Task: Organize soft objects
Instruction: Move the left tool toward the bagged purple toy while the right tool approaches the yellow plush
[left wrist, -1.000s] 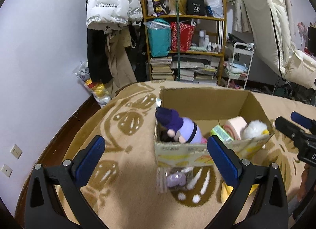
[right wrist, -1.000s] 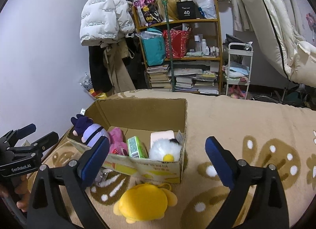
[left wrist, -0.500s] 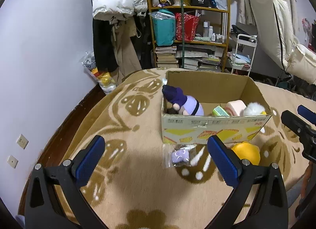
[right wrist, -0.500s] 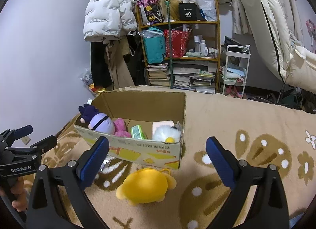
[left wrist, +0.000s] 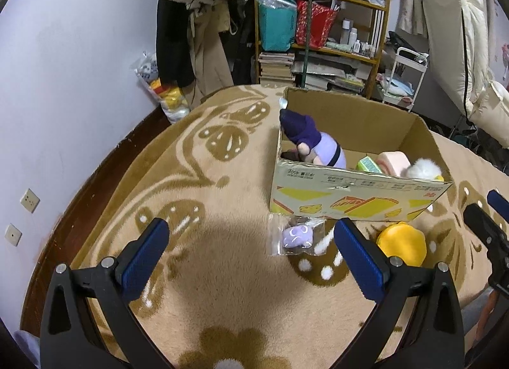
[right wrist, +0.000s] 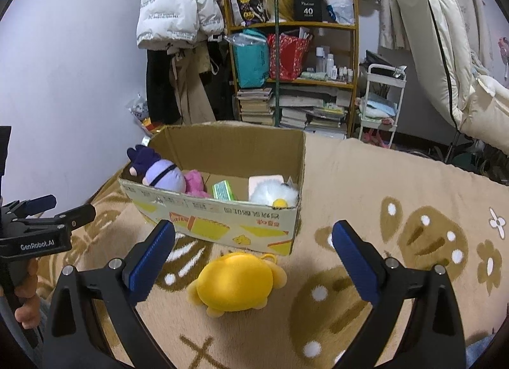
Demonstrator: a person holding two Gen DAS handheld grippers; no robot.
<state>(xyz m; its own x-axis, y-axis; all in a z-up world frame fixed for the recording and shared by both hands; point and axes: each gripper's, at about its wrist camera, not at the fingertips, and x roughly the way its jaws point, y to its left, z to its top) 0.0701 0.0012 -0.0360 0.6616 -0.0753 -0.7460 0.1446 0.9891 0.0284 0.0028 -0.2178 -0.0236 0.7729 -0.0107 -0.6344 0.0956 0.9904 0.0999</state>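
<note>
Right in front of the cardboard box (right wrist: pixel 222 225), on the fuzzy tan blanket (right wrist: pixel 381 178), two soft things are still out: a yellow plush (right wrist: pixel 235 283) lying just off the box's near wall, and a little purple plush sealed in a clear bag (left wrist: pixel 297 237) beside it, toward the left. Inside the box there's already a purple-hatted doll (left wrist: pixel 315 143) propped in the left corner, a pink plush (right wrist: pixel 194 182), a green pack (right wrist: pixel 224 190), a pink block (left wrist: pixel 394 160) and a white fluffy ball (right wrist: pixel 273 192).

Both tools are empty with their jaws spread wide. The right tool (right wrist: pixel 254 248) hangs above the yellow plush, and the left tool (left wrist: pixel 251 249) lines up roughly with the bagged one.

What I'd worry about, just guessing from how it sits:
- The yellow plush is round and squishy, so a shallow pinch could squirt it out sideways, or catch only its little loop and leave it dangling.
- The bag looks slick and flat. Clamp the film and not the toy and it probably slips, or you snag blanket pile with it.
- Both items sit near the box wall, so coming in low could shove the light cardboard back or fold its edge.
- The two tools are near each other here, so reaching at once risks a bump.
- The doll already pokes above the rim, so a careless drop might knock it out.
</note>
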